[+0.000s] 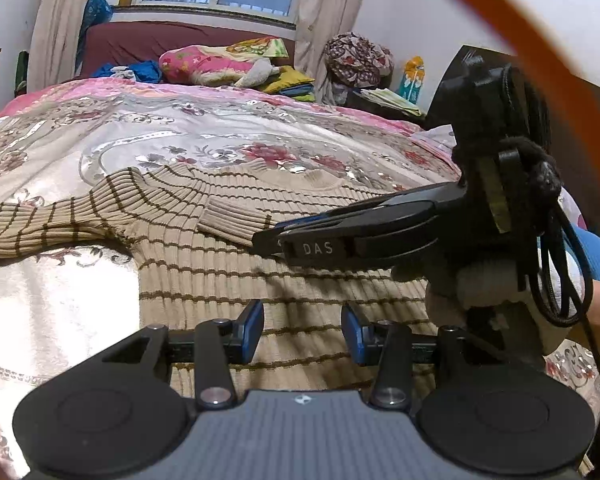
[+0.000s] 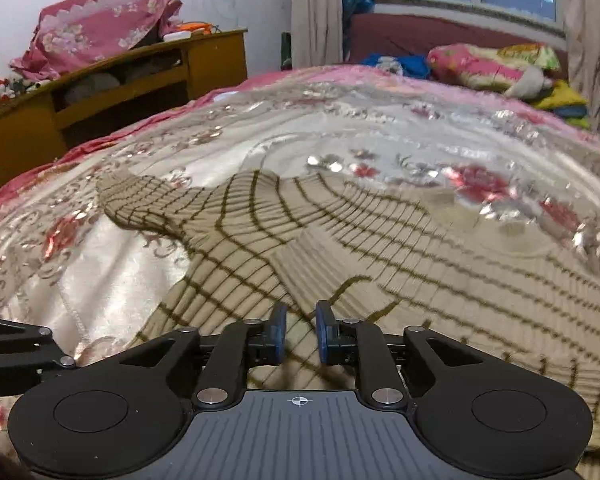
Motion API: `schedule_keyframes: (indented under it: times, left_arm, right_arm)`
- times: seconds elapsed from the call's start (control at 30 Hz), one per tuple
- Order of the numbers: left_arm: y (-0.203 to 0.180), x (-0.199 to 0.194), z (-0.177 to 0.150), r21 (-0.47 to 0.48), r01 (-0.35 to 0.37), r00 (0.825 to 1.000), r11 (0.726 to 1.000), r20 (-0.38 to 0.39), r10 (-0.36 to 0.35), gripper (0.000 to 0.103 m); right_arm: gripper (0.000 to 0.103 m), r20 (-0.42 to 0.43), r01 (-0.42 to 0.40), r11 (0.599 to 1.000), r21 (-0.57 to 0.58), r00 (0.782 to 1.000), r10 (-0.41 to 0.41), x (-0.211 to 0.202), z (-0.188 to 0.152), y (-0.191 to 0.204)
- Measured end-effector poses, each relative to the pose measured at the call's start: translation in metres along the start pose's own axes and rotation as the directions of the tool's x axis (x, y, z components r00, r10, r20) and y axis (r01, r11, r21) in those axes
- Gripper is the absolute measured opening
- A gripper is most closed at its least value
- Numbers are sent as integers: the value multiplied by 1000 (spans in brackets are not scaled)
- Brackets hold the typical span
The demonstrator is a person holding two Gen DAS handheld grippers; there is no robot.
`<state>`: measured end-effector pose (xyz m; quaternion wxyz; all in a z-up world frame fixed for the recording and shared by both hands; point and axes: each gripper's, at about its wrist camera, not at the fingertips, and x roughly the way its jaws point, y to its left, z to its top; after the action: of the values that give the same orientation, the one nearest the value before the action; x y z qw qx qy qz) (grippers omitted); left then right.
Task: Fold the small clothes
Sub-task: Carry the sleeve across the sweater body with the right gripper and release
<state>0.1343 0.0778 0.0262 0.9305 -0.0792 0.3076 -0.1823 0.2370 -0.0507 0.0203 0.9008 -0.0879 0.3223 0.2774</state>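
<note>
The beige ribbed knit sweater with thin brown stripes (image 1: 228, 264) lies flat on the shiny floral satin bedspread (image 1: 60, 312), collar towards the window. One sleeve is already folded in across the chest, its plain ribbed cuff (image 1: 236, 220) resting on the body panel; the other sleeve (image 1: 32, 224) stretches outward over the bedspread, unfolded. So the fold looks barely begun: one sleeve in, with the second sleeve and the doubling of the body left to do.

The left gripper (image 1: 302, 334) hovers over the sweater's lower body, its blue-padded jaws parted with nothing between them. The right gripper (image 2: 301, 334) points at the folded-in cuff; in its own view the jaws stand a narrow gap apart and only flat knit shows through that gap, so it appears released, not grasping. From the left view it reaches in sideways, its tips at the cuff.

Beyond the sweater, bright floral pillows (image 1: 220, 64) are heaped at the head of the bed, and a yellow wooden cabinet (image 2: 112, 88) stands by the wall.
</note>
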Motion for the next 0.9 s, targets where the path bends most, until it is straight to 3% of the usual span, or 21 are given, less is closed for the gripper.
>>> schedule_keyframes:
  times: [0.1, 0.27, 0.33, 0.4, 0.53, 0.67, 0.7, 0.77, 0.9]
  left_arm:
    - [1, 0, 0, -4, -2, 1000, 1000, 1, 2, 48]
    - [3, 0, -1, -6, -5, 1000, 1000, -4, 5, 48]
    - [4, 1, -1, -9, -7, 1000, 1000, -7, 7, 48]
    - [5, 1, -1, -13, -7, 1000, 1000, -8, 7, 48]
    - [7, -2, 0, -22, -4, 1000, 1000, 2, 4, 48]
    - [9, -3, 1, -33, -2, 1000, 999, 8, 3, 48]
    - [9, -2, 1, -35, -3, 1000, 999, 7, 3, 48]
    - [10, -1, 1, -40, -7, 1000, 999, 3, 7, 48]
    - [11, -1, 2, -40, -16, 1000, 999, 5, 17, 48]
  right_arm:
    - [31, -2, 40, 998, -41, 999, -40, 6, 1, 3]
    - [32, -42, 77, 989, -122, 996, -83, 28, -1, 12]
    - [17, -49, 96, 988, -119, 993, -103, 31, 0, 11]
    - [6, -49, 112, 991, -71, 992, -116, 29, 6, 3]
    - [2, 42, 142, 984, 109, 988, -147, -3, 28, -32]
    - [0, 194, 183, 955, 231, 954, -230, -44, 55, -54]
    - [0, 221, 179, 957, 228, 948, -230, -47, 58, -52]
    - [0, 222, 128, 975, 182, 961, -168, -40, 60, -40]
    - [1, 122, 59, 994, 87, 990, -70, -5, 39, -10]
